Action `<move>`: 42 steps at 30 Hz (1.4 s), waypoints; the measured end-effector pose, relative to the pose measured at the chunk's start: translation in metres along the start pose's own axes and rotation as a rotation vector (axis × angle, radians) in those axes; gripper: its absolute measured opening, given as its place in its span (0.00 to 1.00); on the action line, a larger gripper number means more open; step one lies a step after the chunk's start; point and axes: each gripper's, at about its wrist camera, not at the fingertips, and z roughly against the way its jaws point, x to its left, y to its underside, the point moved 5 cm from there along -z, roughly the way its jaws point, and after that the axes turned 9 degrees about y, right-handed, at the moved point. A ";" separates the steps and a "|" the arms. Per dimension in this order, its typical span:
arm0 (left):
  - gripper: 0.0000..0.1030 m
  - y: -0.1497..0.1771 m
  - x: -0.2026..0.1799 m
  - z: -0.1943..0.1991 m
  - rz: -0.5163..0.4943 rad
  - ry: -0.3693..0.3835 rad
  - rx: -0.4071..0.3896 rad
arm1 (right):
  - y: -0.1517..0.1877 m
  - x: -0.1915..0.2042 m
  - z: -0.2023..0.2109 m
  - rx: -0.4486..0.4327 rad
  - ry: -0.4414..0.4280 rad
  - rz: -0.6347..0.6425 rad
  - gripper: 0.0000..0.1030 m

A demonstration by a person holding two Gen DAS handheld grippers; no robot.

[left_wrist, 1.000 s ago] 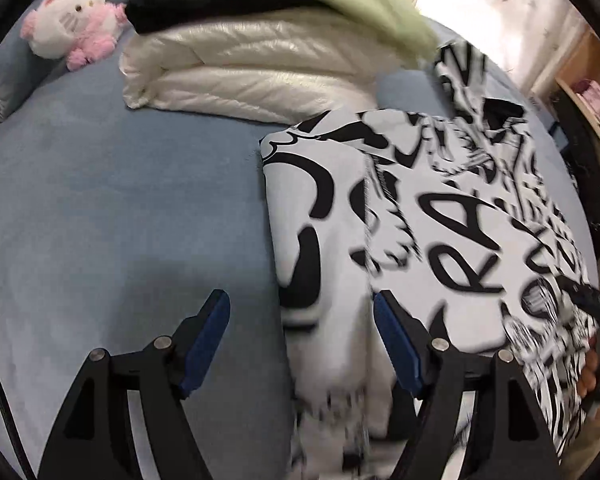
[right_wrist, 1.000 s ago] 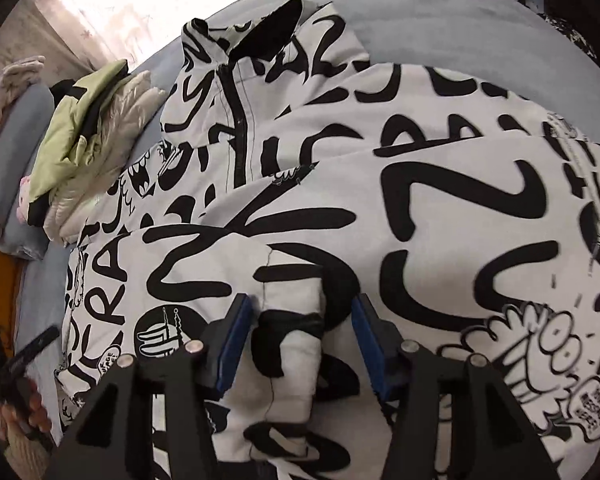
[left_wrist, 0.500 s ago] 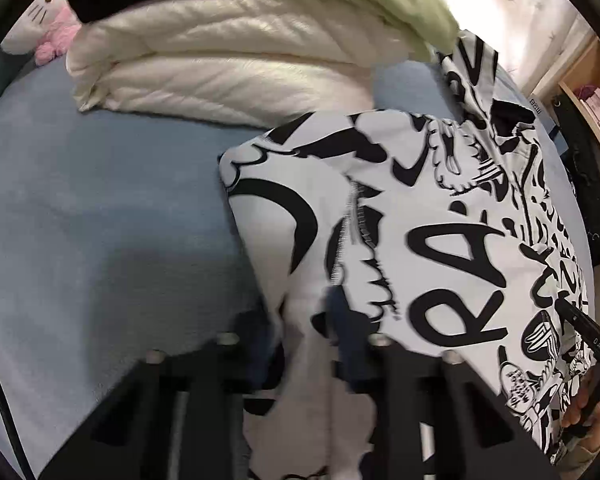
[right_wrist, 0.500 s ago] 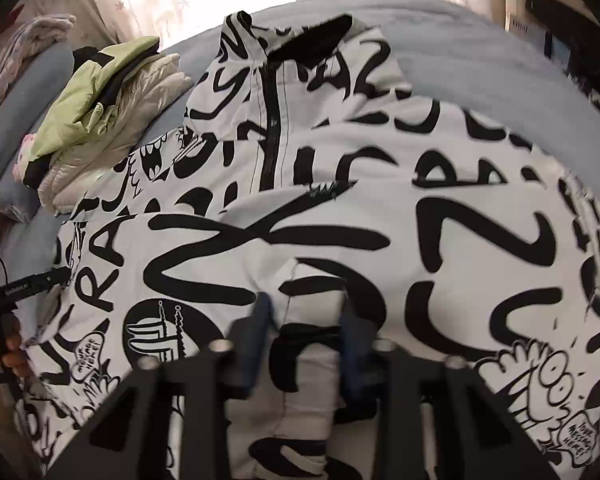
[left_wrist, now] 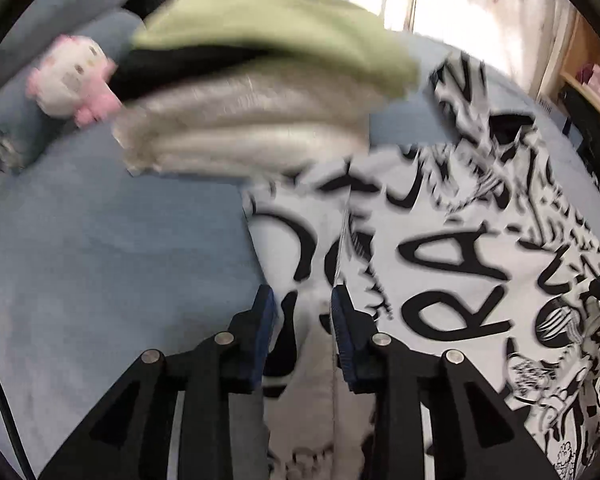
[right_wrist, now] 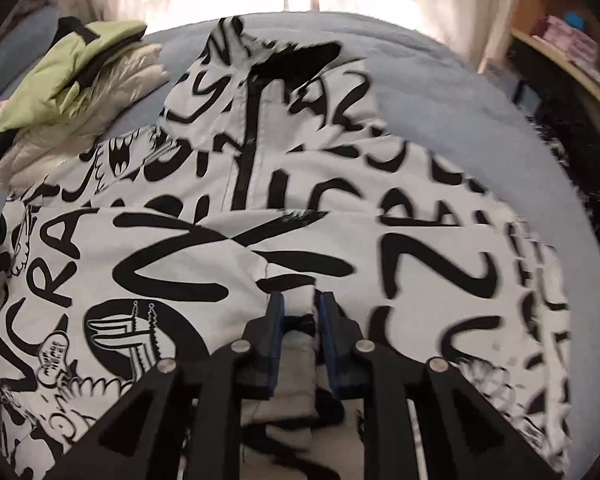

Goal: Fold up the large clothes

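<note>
I have the left hand-held gripper [left_wrist: 302,300] and right hand-held gripper [right_wrist: 300,300] each pinching a fold of the jacket [right_wrist: 320,208] spread on the bed [left_wrist: 120,240] ahead, jaws easing apart, so I judge the fabric may slip free mid-fold.

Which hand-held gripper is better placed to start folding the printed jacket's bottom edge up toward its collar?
Right hand-held gripper: it pinches the printed jacket mid-hem, in line with the collar. The left hand-held gripper grips the side edge.
</note>
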 end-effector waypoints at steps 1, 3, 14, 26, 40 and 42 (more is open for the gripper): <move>0.29 0.000 -0.006 0.011 -0.006 0.018 -0.023 | 0.000 0.002 0.013 -0.038 -0.006 -0.007 0.18; 0.29 0.002 -0.022 0.027 -0.002 0.083 -0.029 | 0.001 0.013 0.032 -0.084 -0.054 -0.004 0.18; 0.29 0.093 -0.063 -0.001 0.045 0.127 0.180 | 0.063 0.115 0.028 0.126 -0.320 0.178 0.18; 0.07 0.096 -0.017 0.020 0.109 0.144 0.168 | 0.062 0.002 0.024 0.128 -0.251 0.007 0.11; 0.47 0.093 -0.034 0.097 0.017 0.022 0.085 | 0.073 -0.012 0.093 0.076 -0.285 -0.037 0.14; 0.47 0.096 -0.032 0.111 0.017 0.020 0.075 | 0.077 -0.016 0.104 0.061 -0.285 -0.040 0.14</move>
